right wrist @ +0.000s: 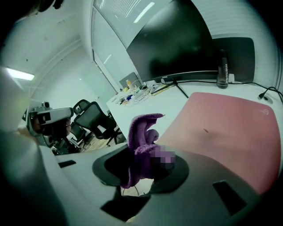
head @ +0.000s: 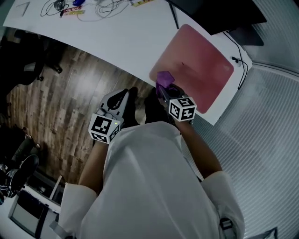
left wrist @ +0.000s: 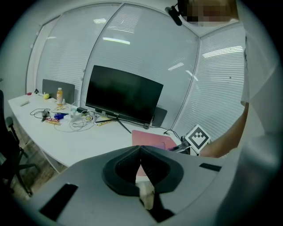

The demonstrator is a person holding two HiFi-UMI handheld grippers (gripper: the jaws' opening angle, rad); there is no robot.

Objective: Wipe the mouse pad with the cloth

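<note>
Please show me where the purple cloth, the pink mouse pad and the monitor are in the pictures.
purple cloth (right wrist: 140, 131): right gripper view, on its bunched upper fold.
pink mouse pad (head: 198, 70): head view, on its bare middle.
monitor (left wrist: 121, 93): left gripper view, on the middle of its dark screen.

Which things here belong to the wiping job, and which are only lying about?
Job: purple cloth, held in the right tongs; pink mouse pad.
Lying about: monitor, cables, bottle, office chairs.
</note>
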